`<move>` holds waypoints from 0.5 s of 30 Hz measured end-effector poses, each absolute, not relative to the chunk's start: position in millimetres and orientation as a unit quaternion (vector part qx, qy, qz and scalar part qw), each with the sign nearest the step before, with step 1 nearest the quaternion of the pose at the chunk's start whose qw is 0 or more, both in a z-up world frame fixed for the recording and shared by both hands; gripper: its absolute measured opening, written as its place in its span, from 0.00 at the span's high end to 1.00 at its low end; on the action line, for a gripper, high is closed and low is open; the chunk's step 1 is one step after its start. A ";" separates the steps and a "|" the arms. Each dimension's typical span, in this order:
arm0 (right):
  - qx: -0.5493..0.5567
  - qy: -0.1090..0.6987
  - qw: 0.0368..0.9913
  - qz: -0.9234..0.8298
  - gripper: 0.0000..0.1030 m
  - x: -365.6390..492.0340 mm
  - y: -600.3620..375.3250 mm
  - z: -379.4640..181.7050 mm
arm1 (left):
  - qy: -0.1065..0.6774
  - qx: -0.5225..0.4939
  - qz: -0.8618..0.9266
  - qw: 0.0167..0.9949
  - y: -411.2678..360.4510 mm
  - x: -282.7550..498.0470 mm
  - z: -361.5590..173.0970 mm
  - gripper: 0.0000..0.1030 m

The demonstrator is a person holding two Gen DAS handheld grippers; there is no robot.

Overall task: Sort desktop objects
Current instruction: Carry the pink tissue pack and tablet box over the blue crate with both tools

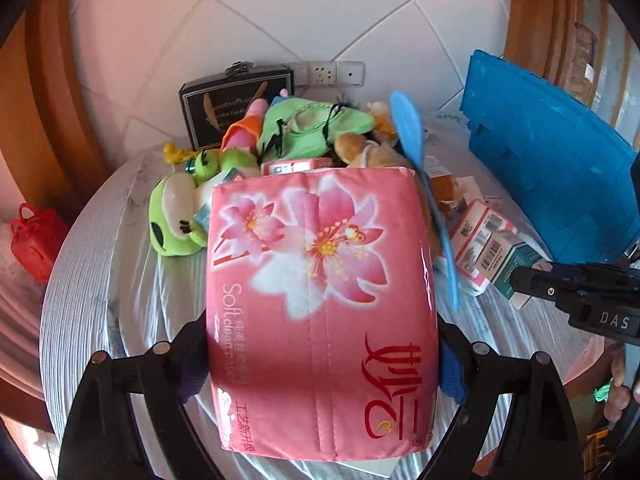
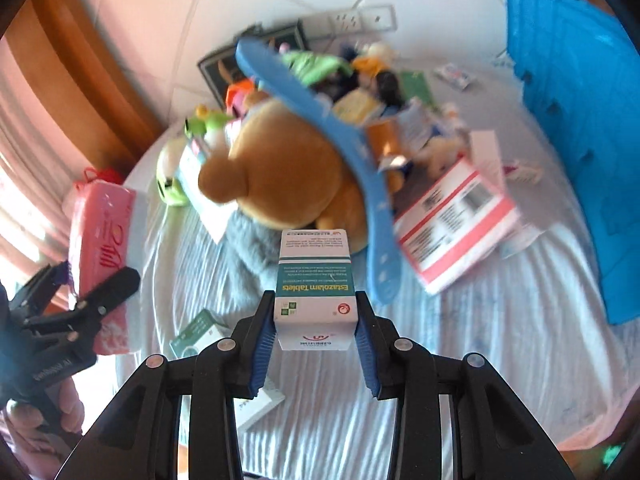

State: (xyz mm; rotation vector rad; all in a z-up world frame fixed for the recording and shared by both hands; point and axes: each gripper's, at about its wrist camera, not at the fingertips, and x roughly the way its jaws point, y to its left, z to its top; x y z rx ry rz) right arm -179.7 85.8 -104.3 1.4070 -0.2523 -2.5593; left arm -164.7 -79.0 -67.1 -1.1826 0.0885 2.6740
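Observation:
My left gripper (image 1: 322,360) is shut on a pink flowered tissue pack (image 1: 320,300), held lengthwise above the cloth-covered round table (image 1: 112,280). In the right wrist view the same pack (image 2: 102,232) hangs at the far left in that gripper (image 2: 92,300). My right gripper (image 2: 315,312) is shut on a teal and white tablet box (image 2: 314,264), its blue pads pressing both sides, lifted above the cloth. From the left wrist view, the right gripper (image 1: 560,288) appears at the right edge with the box (image 1: 508,260).
A pile sits mid-table: brown plush bear (image 2: 280,176), green frog plush (image 1: 176,216), long blue plastic strip (image 2: 348,152), red and white box (image 2: 452,216). A blue crate (image 2: 568,140) stands at right. Small boxes (image 2: 200,332) lie near the front. A black case (image 1: 236,108) leans on the wall.

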 end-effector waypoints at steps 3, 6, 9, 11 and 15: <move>0.444 -0.084 0.099 -0.887 0.65 -171.9 117.9 -71.8 | 0.035 -0.385 0.914 0.122 -48.3 -166.3 -52.1 0.13; 0.411 -0.076 0.092 -0.904 0.65 -165.0 145.2 -42.6 | 0.036 -0.366 0.920 0.134 -10.2 -167.3 -33.9 0.13; 0.380 -0.064 0.090 -0.918 0.65 -161.7 179.8 -9.8 | 0.032 -0.346 0.927 0.144 33.6 -168.5 -10.5 0.13; 0.357 -0.055 0.089 -0.928 0.65 -160.2 203.6 10.8 | 0.029 -0.332 0.930 0.154 63.7 -171.2 5.8 0.13; 0.308 -0.043 0.085 -0.947 0.65 -153.1 255.0 50.3 | 0.026 -0.303 0.937 0.172 126.4 -172.9 38.5 0.13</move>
